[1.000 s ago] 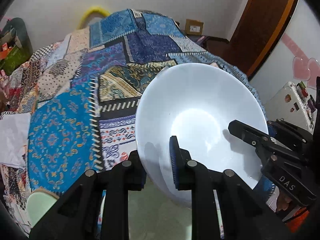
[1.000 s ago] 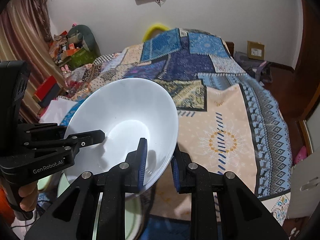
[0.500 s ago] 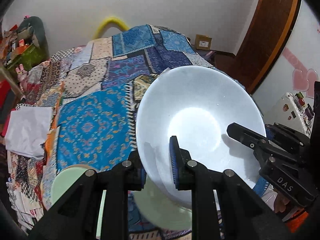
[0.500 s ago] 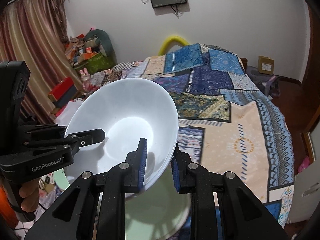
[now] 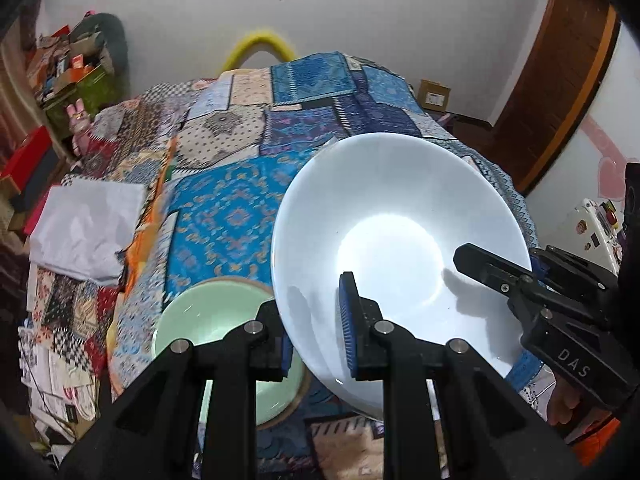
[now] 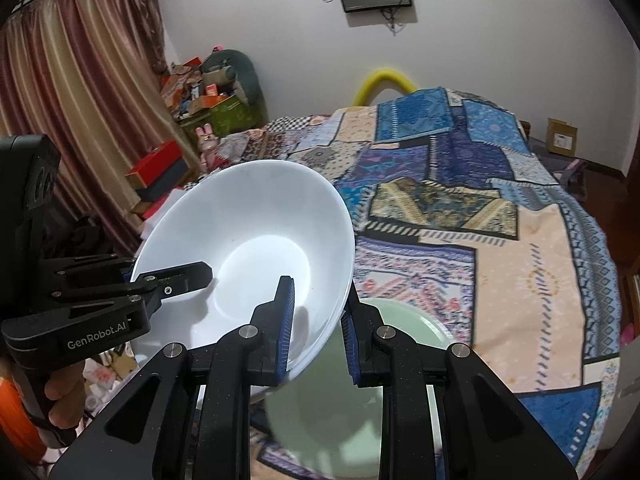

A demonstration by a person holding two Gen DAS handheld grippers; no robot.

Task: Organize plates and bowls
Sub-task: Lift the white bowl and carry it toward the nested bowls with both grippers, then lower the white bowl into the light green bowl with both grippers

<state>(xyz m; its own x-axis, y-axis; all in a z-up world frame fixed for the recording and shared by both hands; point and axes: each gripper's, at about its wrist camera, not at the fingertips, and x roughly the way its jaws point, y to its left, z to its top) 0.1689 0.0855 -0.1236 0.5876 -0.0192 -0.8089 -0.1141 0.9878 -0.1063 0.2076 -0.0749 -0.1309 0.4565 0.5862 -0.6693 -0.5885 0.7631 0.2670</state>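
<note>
The left gripper (image 5: pixel 316 326) is clamped on the near rim of a white bowl (image 5: pixel 400 216), one blue pad (image 5: pixel 347 312) inside the bowl and the other under its outer wall. The right gripper (image 6: pixel 316 328) pinches the rim of the same white bowl (image 6: pixel 248 224) at another spot, one pad (image 6: pixel 286 320) inside and one outside. So the bowl hangs in the air between the two grippers, above the patchwork bedspread (image 5: pixel 236 208) and not touching it.

The left wrist view shows the right gripper (image 5: pixel 496 274) reaching in from the right edge, with fingertips of the person's hand (image 5: pixel 564 404) under its handle. The right wrist view shows the left gripper (image 6: pixel 176 276) entering from the left, gripped by a hand (image 6: pixel 60 396) at the lower left. Both grippers slope downward toward the bed.

The bowl is tilted, its open mouth turned up and toward the cameras, its far rim higher than the clamped near rim. Being round, it has no long axis.

A pale green bowl (image 5: pixel 216 320) sits on the bedspread just below the white one; in the right wrist view that green bowl (image 6: pixel 400 368) lies beneath the fingers. Only the right wrist view shows the curtain (image 6: pixel 80 100), and only the left wrist view the wooden door (image 5: pixel 560 92)
</note>
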